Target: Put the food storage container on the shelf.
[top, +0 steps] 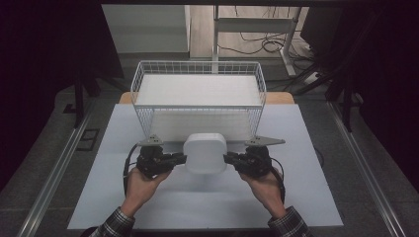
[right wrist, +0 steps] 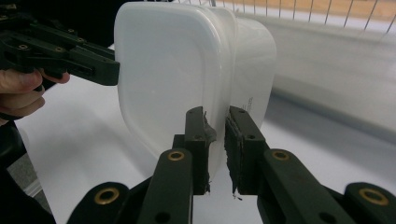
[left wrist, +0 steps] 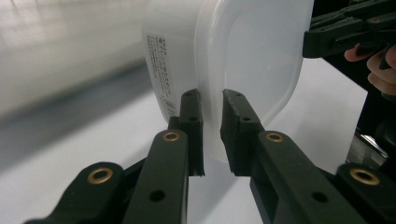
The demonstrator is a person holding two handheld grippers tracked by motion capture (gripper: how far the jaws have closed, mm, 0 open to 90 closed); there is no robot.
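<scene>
Between the two claws, just above the white desk [top: 163,207], hangs a white lidded plastic container [top: 205,153], with the wire basket [top: 197,69] directly behind it. Left claw [top: 182,158] clamps its left rim and right claw [top: 228,158] its right rim, equally near

White table top [top: 163,207], white wire basket [top: 197,69] standing on its far half
</scene>
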